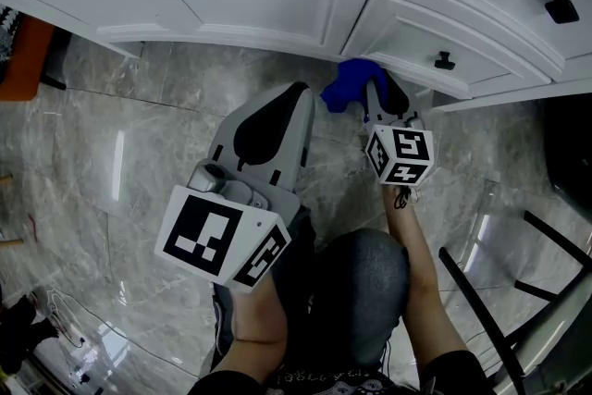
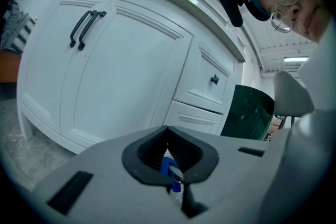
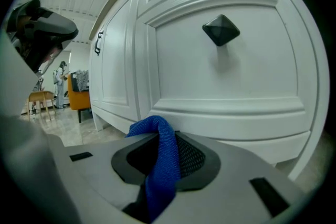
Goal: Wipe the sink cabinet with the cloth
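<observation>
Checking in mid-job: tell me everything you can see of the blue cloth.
The cloth is bright blue with a fine woven, towel-like texture. It is bunched into a narrow fold and pinched between the right gripper's shut jaws. A loop sticks out past the tips and the rest hangs back between them. It sits low by the moulding under the white cabinet's bottom drawer; actual contact cannot be confirmed.

I can't identify the small blue piece [image 2: 167,168] at 6 o'clock between the jaws of my left gripper [image 2: 167,127].

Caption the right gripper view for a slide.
Right tongs clamp a blue cloth near a white cabinet drawer with black knob.
</observation>
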{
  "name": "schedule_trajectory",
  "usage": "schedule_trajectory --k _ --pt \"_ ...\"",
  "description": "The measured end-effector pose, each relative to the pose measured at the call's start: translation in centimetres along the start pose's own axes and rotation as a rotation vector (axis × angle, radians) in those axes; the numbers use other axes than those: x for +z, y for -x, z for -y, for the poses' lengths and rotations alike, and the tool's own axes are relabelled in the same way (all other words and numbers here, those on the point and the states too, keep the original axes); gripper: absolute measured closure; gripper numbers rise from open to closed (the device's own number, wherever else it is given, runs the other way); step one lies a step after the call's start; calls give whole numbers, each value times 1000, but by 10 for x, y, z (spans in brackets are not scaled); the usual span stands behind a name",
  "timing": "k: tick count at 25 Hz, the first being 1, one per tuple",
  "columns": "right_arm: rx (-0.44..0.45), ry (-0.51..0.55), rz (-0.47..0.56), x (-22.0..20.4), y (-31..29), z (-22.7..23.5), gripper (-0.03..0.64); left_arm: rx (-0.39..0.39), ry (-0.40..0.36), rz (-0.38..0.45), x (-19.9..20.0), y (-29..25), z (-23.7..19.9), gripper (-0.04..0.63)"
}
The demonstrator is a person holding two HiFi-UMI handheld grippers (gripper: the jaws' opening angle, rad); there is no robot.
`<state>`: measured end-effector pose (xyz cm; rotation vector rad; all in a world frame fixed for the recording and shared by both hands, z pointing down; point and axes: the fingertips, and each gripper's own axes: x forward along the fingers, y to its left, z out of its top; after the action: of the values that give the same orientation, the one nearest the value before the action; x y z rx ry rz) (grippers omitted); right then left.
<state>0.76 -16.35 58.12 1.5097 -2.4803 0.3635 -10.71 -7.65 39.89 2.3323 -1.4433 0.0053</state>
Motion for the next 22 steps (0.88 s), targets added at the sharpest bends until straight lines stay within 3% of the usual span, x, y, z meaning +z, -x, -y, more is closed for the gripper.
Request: schedule_trajectory --k 22 --pt "-94 -61 13 -4 20 36 526 7 -9 0 2 3 -1 591"
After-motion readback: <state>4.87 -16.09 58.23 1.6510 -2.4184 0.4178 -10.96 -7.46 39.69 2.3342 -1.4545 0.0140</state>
